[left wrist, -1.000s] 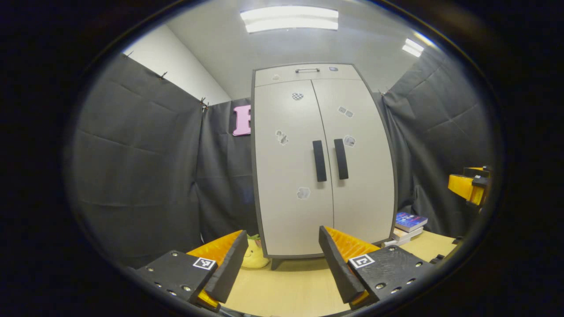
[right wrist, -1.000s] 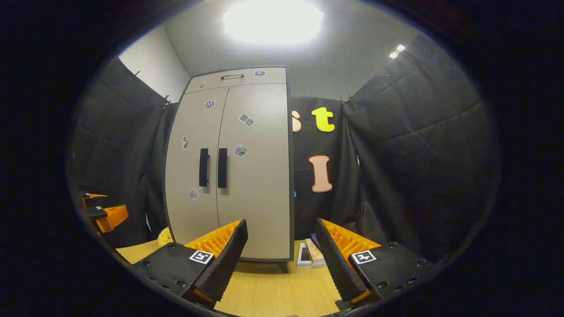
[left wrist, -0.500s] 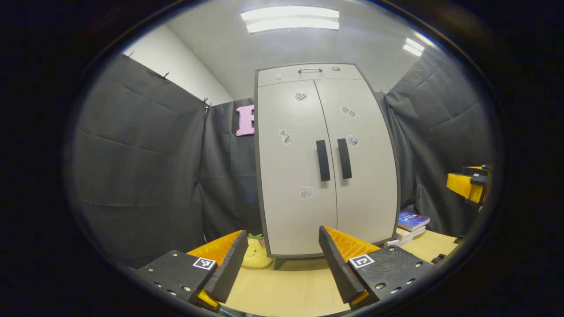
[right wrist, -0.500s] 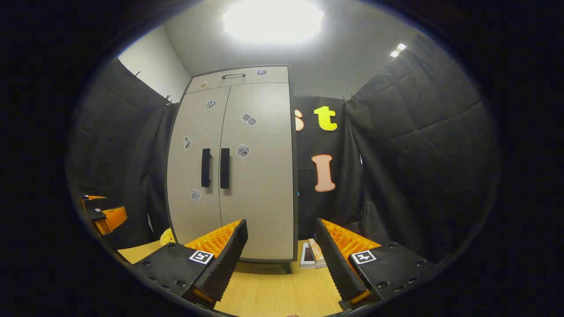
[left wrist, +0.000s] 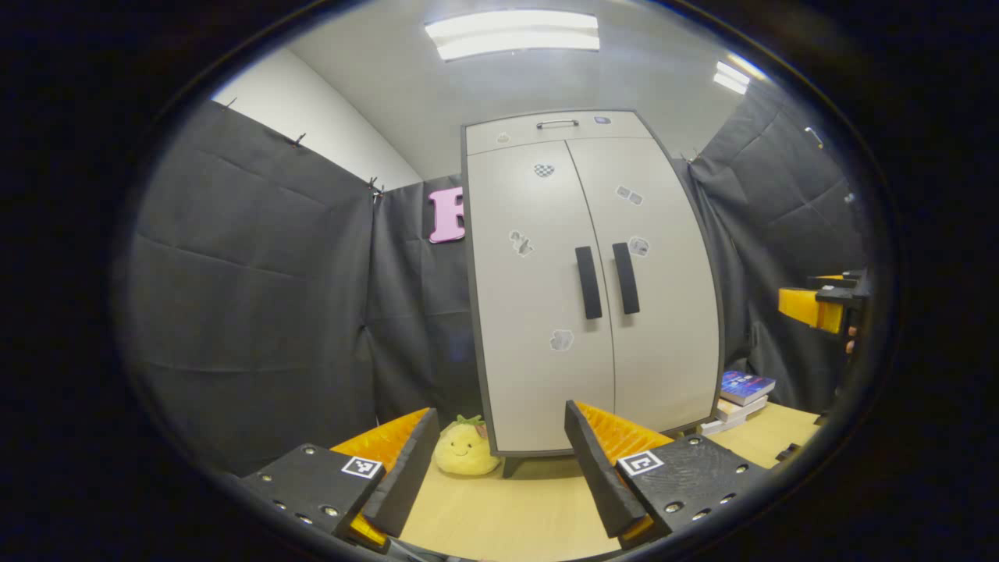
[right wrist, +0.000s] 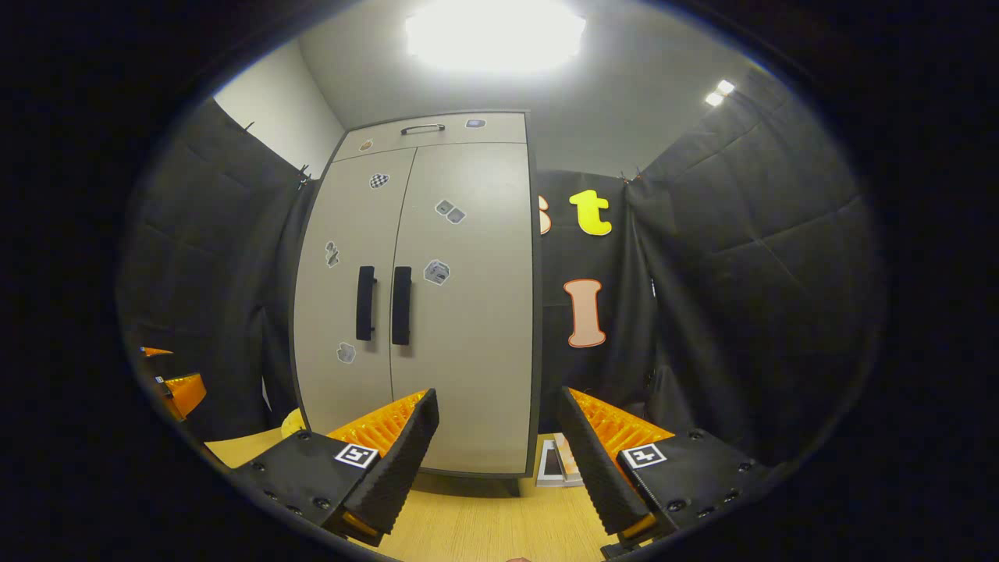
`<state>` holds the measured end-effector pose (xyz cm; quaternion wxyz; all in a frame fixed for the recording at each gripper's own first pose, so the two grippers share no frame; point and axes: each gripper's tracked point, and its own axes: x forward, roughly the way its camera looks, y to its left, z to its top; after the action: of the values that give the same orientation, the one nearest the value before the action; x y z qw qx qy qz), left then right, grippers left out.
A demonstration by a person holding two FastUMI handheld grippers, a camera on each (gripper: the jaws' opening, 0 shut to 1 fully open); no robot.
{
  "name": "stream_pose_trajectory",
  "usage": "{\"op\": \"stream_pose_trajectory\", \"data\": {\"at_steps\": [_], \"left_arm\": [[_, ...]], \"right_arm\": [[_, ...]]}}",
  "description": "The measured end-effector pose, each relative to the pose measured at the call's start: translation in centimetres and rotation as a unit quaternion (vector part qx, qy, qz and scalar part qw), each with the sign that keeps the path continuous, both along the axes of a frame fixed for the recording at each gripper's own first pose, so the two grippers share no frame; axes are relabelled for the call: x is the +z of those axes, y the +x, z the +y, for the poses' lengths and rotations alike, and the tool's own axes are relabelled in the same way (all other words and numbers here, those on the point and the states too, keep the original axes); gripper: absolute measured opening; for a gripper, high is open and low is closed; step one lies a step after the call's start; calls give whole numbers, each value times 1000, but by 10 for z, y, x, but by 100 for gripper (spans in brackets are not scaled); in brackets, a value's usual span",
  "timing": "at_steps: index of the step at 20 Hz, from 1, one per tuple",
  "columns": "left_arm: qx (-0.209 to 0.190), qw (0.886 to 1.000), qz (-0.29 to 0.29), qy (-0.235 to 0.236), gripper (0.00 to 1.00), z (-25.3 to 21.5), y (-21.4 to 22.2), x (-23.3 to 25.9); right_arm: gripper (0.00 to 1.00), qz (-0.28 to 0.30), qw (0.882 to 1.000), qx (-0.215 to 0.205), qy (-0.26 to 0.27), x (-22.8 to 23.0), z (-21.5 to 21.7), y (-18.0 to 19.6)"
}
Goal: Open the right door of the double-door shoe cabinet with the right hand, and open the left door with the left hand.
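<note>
Cabinet [left wrist: 593,289] at table's [left wrist: 515,515] rear edge. Plush toy [left wrist: 465,449] by its left foot. Books [left wrist: 737,394] on the right.

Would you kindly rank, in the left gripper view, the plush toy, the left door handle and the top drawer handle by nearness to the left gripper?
From the left gripper:
1. Plush toy, on the table by the cabinet's foot.
2. Left door handle, mid-door.
3. Top drawer handle, at the cabinet's top.

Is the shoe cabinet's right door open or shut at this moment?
Shut. The right door lies flush with the left door, their handles side by side, and the right tongs hang open, short of the right handle.
</note>
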<state>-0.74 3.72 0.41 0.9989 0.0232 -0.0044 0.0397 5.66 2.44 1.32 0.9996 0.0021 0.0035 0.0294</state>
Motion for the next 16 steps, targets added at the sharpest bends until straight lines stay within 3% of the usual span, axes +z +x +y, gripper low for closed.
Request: {"op": "stream_pose_trajectory", "data": {"at_steps": [9,16], "left_arm": [[46,999,5,9,93,36,-16,-2],[86,996,13,7,93,68,-37,-9]], "right_arm": [[96,-28,999,37,10,34,43,55],[97,-12,996,79,33,41,93,95]]}}
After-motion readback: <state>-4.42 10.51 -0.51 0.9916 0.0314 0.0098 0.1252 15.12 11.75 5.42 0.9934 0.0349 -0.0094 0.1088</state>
